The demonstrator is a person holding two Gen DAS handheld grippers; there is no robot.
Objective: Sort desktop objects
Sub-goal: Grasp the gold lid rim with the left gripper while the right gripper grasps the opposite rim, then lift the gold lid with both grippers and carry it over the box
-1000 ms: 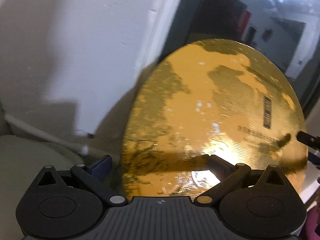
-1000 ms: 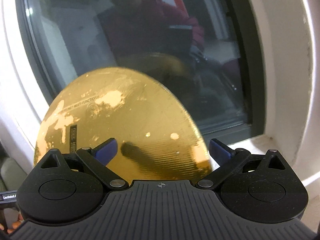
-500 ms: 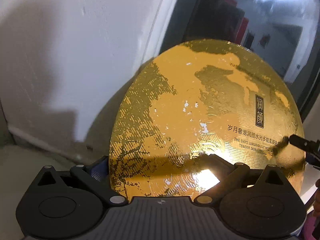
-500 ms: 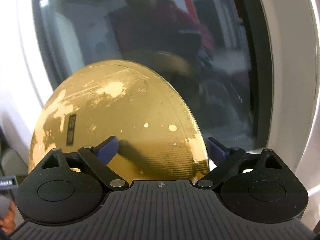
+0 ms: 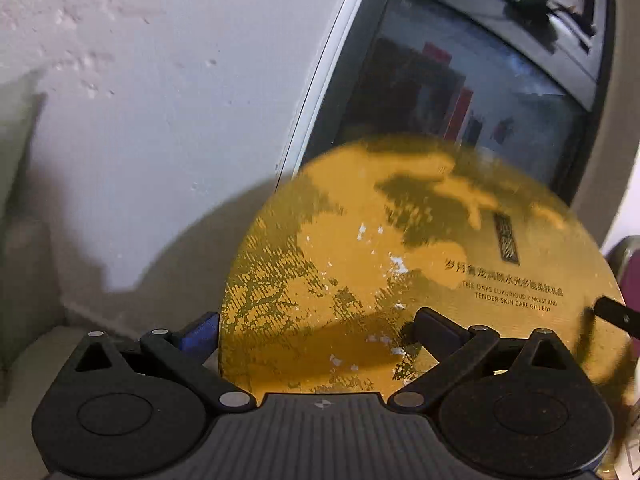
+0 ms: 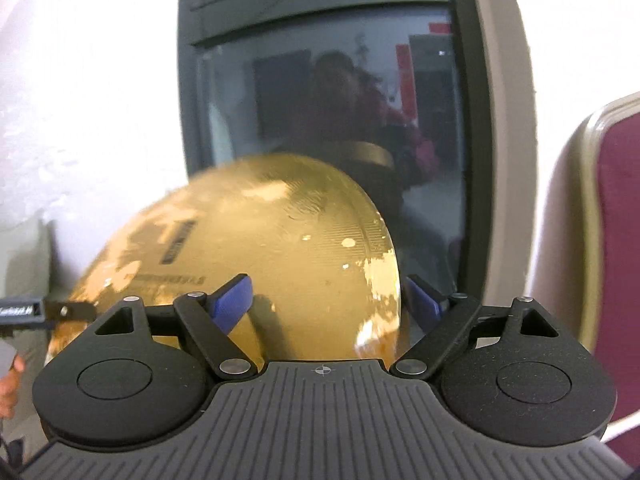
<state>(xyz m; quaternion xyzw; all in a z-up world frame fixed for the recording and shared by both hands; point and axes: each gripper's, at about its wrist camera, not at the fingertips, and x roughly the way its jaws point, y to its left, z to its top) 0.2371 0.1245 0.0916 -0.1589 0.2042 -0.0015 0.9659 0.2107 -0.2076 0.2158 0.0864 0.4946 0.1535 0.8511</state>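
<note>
Gold gift-box lid (image 5: 400, 280) lifted higher against the window (image 5: 460, 80) at 12 o'clock than a second ago; left gripper (image 5: 316, 332) and right gripper (image 6: 328, 300) both pinching its rim — mid-carry.

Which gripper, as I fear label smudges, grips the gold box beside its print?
The right gripper, beside the print; the left gripper holds the box elsewhere.

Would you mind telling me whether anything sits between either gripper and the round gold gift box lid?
Nothing visible does. The round gold gift box lid already sits between the fingers of the left gripper on one edge and of the right gripper on the opposite edge. Only the white wall and dark window lie behind it.
</note>
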